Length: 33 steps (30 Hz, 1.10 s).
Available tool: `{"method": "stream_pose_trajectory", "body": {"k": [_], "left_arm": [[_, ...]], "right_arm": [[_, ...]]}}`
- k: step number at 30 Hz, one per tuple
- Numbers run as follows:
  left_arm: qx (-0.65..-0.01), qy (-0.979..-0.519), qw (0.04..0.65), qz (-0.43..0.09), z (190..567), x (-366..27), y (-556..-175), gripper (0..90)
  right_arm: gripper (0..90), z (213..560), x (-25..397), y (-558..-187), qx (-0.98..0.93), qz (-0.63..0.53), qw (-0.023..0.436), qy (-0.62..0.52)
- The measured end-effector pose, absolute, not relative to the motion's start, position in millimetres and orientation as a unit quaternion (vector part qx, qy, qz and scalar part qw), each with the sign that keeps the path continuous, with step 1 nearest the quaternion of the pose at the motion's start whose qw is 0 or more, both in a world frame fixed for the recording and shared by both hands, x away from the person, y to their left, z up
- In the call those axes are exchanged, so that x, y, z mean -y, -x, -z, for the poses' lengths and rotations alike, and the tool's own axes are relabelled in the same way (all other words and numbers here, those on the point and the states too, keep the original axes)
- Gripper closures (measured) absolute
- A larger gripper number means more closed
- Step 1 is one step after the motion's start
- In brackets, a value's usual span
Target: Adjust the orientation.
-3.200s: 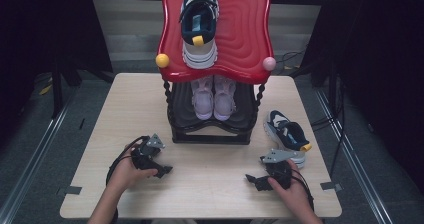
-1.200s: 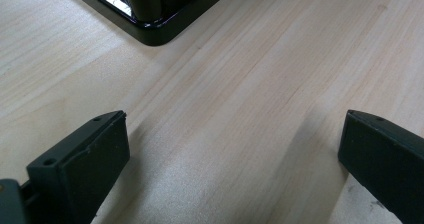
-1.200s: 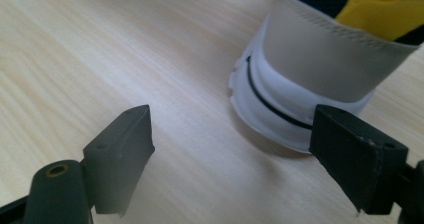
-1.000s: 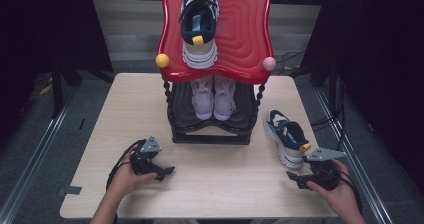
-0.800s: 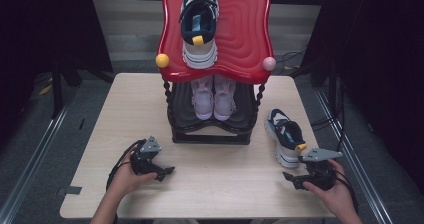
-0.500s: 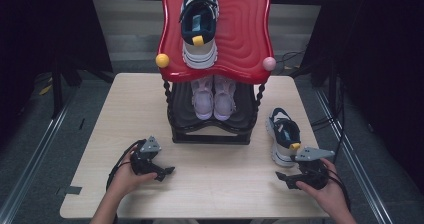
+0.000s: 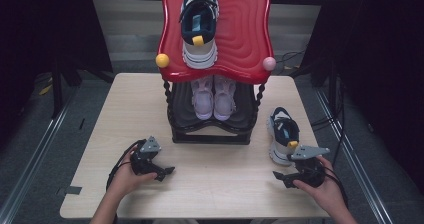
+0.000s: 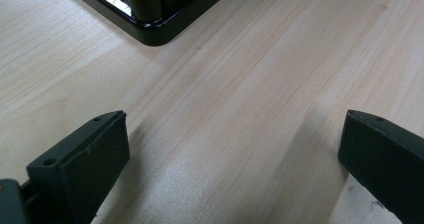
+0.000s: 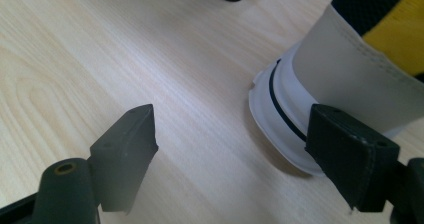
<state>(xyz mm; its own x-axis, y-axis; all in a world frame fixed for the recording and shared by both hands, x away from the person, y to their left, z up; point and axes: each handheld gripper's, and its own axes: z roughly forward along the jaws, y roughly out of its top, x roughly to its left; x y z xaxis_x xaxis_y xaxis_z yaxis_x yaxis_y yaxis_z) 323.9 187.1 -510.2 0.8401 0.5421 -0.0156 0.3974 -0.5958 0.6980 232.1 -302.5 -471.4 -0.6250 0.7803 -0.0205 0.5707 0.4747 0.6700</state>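
A navy, white and yellow sneaker (image 7: pixel 282 134) stands on the table to the right of the shelf, heel toward me. My right gripper (image 7: pixel 286 172) rests open on the table just in front of that heel, jaws pointing left. In the right gripper view the white heel (image 9: pixel 345 79) sits by the right jaw, and the gap of my right gripper (image 9: pixel 232 149) holds only bare wood. My left gripper (image 7: pixel 161 171) lies open at the front left; its view shows my left gripper (image 8: pixel 235 149) with empty jaws spread wide over the wood.
A two-level shelf stands mid-table: a red top tray (image 7: pixel 245 39) carries a matching sneaker (image 7: pixel 199 24), and a black lower level (image 7: pixel 210 134) holds a pink pair (image 7: pixel 214 96). The shelf's base corner (image 8: pixel 150 19) is ahead of the left jaws. The table edge (image 7: pixel 195 217) is close.
My right gripper has slid left from the table's right edge to just in front of the sneaker's heel. The sneaker's heel has swung slightly left. The left gripper has stayed put.
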Motion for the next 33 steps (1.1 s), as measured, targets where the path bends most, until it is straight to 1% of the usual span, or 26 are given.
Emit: {"method": "stream_pose_trajectory", "body": {"k": [4, 6, 8, 13, 16, 19, 22, 26, 31, 33], "left_arm": [[-0.265, -0.888, 0.363, -0.100, 510, -187, -324, 0.0], [-0.265, -0.888, 0.363, -0.100, 510, -187, -324, 0.0], [-0.265, -0.888, 0.363, -0.100, 510, -187, -324, 0.0], [-0.265, -0.888, 0.363, -0.100, 510, -187, -324, 0.0], [-0.265, -0.888, 0.363, -0.100, 510, -187, -324, 0.0], [-0.265, -0.888, 0.364, -0.099, 510, -187, -324, 0.0], [-0.265, -0.888, 0.363, -0.100, 510, -187, -324, 0.0], [-0.265, -0.888, 0.363, -0.100, 510, -187, -324, 0.0], [-0.265, -0.888, 0.363, -0.100, 510, -187, -324, 0.0], [-0.265, -0.888, 0.363, -0.100, 510, -187, -324, 0.0]], "right_arm": [[21.7, 466, 304, -229, -0.850, -0.315, 0.153, -0.394], [24.5, 459, 306, -228, -0.855, -0.312, 0.150, -0.385], [25.6, 450, 308, -229, -0.859, -0.309, 0.142, -0.383], [29.1, 425, 313, -234, -0.863, -0.304, 0.138, -0.380], [29.2, 408, 313, -239, -0.868, -0.296, 0.137, -0.375], [29.1, 392, 311, -247, -0.877, -0.279, 0.147, -0.363], [28.9, 383, 309, -258, -0.879, -0.274, 0.150, -0.361], [28.1, 382, 306, -276, -0.888, -0.253, 0.166, -0.346], [28.2, 390, 301, -294, -0.893, -0.237, 0.164, -0.345], [29.1, 395, 299, -299, -0.895, -0.235, 0.155, -0.346]]}}
